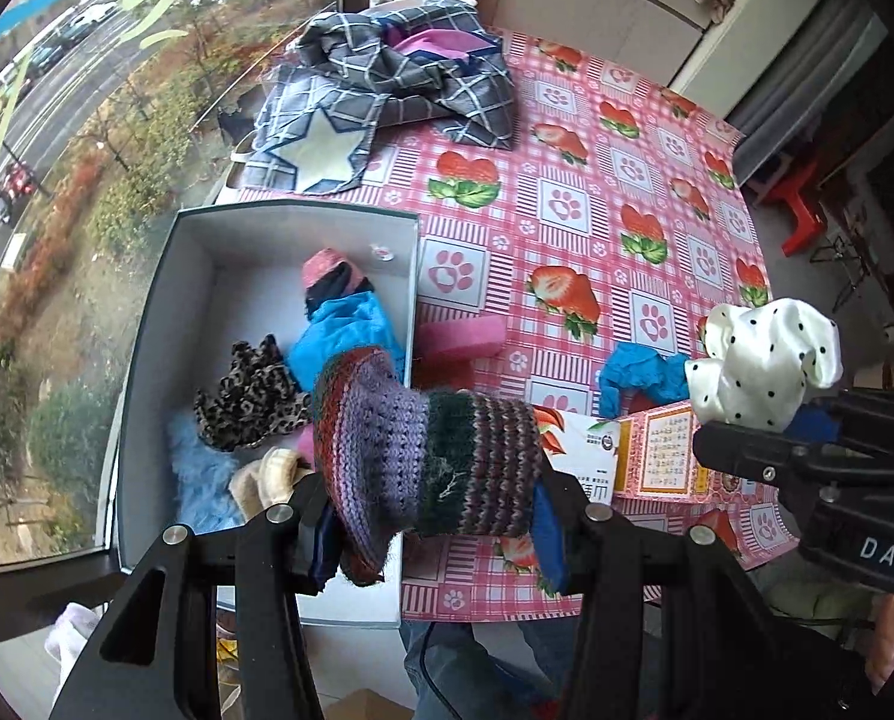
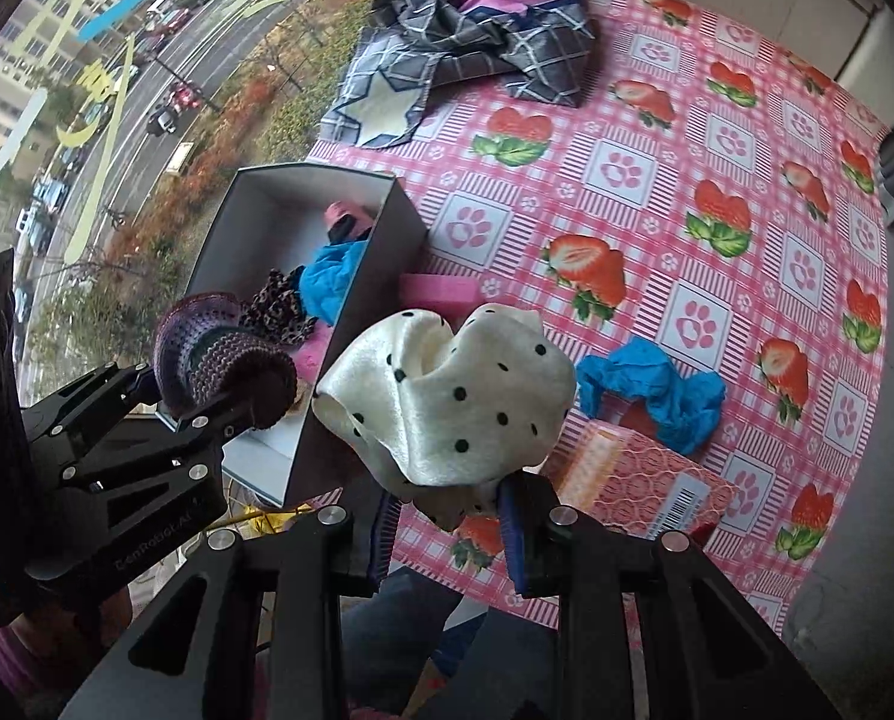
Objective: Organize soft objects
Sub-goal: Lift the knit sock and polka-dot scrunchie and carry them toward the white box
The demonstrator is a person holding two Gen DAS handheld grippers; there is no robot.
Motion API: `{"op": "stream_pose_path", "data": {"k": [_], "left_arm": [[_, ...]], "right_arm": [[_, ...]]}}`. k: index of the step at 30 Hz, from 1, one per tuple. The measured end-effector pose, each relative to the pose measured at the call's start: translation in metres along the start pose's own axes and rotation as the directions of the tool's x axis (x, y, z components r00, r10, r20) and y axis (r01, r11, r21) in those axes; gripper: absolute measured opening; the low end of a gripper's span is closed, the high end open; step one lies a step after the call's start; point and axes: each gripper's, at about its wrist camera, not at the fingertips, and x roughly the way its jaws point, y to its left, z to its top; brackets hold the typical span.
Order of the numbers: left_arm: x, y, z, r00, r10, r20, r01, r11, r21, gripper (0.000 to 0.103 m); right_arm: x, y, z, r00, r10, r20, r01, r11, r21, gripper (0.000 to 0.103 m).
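My left gripper (image 1: 432, 516) is shut on a striped purple knit piece (image 1: 423, 456), held over the near right edge of the grey box (image 1: 147, 372). The same knit piece (image 2: 219, 360) and left gripper (image 2: 207, 414) show at the left of the right wrist view. My right gripper (image 2: 447, 516) is shut on a white satin cloth with black dots (image 2: 447, 396), hanging above the table beside the box wall (image 2: 381, 240). That dotted cloth (image 1: 765, 360) and right gripper (image 1: 741, 450) appear at the right of the left wrist view. Inside the box lie a blue cloth (image 1: 345, 336), a leopard-print piece (image 1: 249, 396) and other soft items.
A pink strawberry tablecloth (image 1: 597, 204) covers the table. A crumpled blue cloth (image 2: 657, 390), a pink sponge block (image 2: 441, 294) and a red patterned packet (image 2: 645, 486) lie near the box. A grey plaid fabric heap (image 1: 387, 78) sits at the far edge by the window (image 1: 57, 180).
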Motion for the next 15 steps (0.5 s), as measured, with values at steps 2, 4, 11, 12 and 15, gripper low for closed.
{"op": "stream_pose_path", "data": {"k": [2, 4, 11, 12, 15], "left_arm": [[-0.001, 0.003, -0.001, 1.000, 0.001, 0.001, -0.001, 1.000, -0.009, 0.054], [-0.002, 0.008, -0.003, 1.000, 0.003, 0.003, -0.003, 1.000, -0.021, 0.054], [-0.005, 0.022, -0.007, 1.000, 0.009, 0.008, -0.008, 0.998, -0.058, 0.054], [-0.005, 0.023, -0.007, 1.000, 0.009, 0.007, -0.009, 0.998, -0.061, 0.054], [-0.006, 0.026, -0.009, 1.000, 0.012, 0.006, -0.012, 0.998, -0.066, 0.054]], "right_arm": [[0.002, 0.004, 0.001, 1.000, 0.001, -0.006, -0.001, 1.000, -0.009, 0.029], [0.003, 0.008, 0.002, 1.000, 0.002, -0.009, -0.002, 1.000, -0.016, 0.029], [0.005, 0.022, 0.004, 1.000, 0.000, -0.020, -0.001, 0.999, -0.052, 0.029], [0.005, 0.023, 0.004, 1.000, 0.000, -0.021, -0.001, 0.998, -0.055, 0.029], [0.007, 0.028, 0.006, 1.000, 0.000, -0.024, -0.001, 0.998, -0.065, 0.029]]}}
